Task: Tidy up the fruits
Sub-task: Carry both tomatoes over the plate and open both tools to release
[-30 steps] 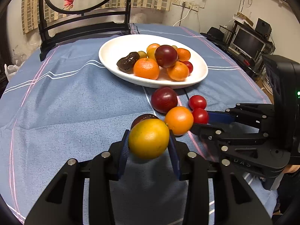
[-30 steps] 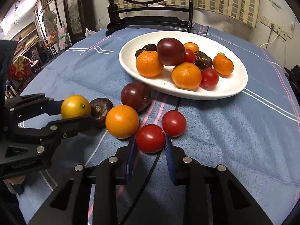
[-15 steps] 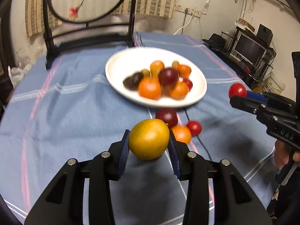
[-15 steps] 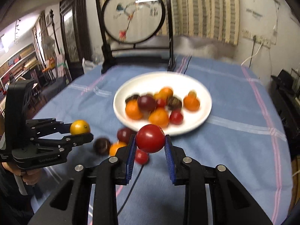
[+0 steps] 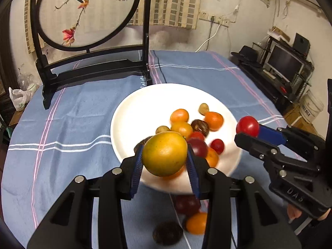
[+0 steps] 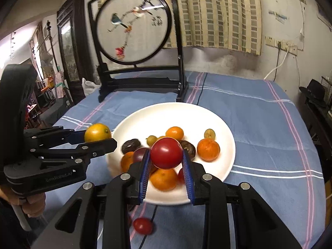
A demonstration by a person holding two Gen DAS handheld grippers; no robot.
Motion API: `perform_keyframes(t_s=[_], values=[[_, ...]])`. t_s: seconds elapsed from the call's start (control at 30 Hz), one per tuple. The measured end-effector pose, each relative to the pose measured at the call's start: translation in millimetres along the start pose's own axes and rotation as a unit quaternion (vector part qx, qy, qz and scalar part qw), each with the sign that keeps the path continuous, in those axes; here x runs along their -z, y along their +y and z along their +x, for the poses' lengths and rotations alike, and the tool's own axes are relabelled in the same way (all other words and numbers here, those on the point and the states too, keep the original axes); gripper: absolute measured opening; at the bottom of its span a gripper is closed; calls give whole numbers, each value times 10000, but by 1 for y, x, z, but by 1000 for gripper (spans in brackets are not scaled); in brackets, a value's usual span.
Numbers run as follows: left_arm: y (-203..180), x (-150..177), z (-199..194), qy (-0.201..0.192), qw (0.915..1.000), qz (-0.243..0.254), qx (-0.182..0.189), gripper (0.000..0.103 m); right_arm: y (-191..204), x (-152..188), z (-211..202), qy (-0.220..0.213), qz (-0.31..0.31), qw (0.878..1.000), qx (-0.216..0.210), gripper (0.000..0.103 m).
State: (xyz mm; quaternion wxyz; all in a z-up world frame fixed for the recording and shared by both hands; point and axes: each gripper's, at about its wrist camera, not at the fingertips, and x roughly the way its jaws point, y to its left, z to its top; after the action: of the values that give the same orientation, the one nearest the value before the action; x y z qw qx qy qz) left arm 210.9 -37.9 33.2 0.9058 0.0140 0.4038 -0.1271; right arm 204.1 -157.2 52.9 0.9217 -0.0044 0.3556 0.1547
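My left gripper point(image 5: 165, 161) is shut on a yellow-orange citrus fruit point(image 5: 165, 154) and holds it above the near rim of the white plate point(image 5: 145, 103). My right gripper point(image 6: 166, 161) is shut on a red tomato point(image 6: 166, 153), also raised over the plate's point(image 6: 157, 116) near edge. The plate holds several oranges, dark plums and small red tomatoes. The citrus fruit also shows in the right wrist view point(image 6: 97, 133), and the red tomato in the left wrist view point(image 5: 247, 126). On the cloth lie a plum point(image 5: 186, 205), an orange point(image 5: 196, 223), a dark fruit point(image 5: 167, 233) and a tomato point(image 6: 142, 225).
A blue striped cloth point(image 5: 72, 128) covers the round table. A black-framed round embroidery screen point(image 5: 87, 12) stands at the table's far edge. A black cable point(image 5: 159, 70) runs across the cloth towards the plate. Shelves with electronics point(image 5: 284, 62) stand to the right.
Both grippers have risen and moved forward over the plate's near edge with their fruits. The loose fruits on the cloth now lie below and behind the fingertips.
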Motion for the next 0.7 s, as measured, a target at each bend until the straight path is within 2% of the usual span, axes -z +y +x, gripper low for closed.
perform_keyframes(t_s=[0.27,0.3,0.33,0.37,0.43,0.57,0.7], values=[[13,-18,49,234,9991,-282,-208,40,-24,-4,50,341,425,9985,-21,33],[15,-19,52,211,9988,-355,-245,49,-27,-4,53,322,503,9982,-41,45],[19,-21,52,121,9981,-500,-333,64,-31,-4,55,312,595,9977,-8,53],[21,-21,50,45,9976,-588,-374,69,-35,-3,55,273,722,9970,58,54],[24,-21,42,-149,9968,-706,-357,72,-39,-2,54,267,812,9963,30,54],[21,-16,28,-209,9974,-543,-423,77,-42,2,41,229,861,9960,34,55],[21,-4,10,-334,9972,-459,-486,85,-46,10,25,163,934,9955,83,64]])
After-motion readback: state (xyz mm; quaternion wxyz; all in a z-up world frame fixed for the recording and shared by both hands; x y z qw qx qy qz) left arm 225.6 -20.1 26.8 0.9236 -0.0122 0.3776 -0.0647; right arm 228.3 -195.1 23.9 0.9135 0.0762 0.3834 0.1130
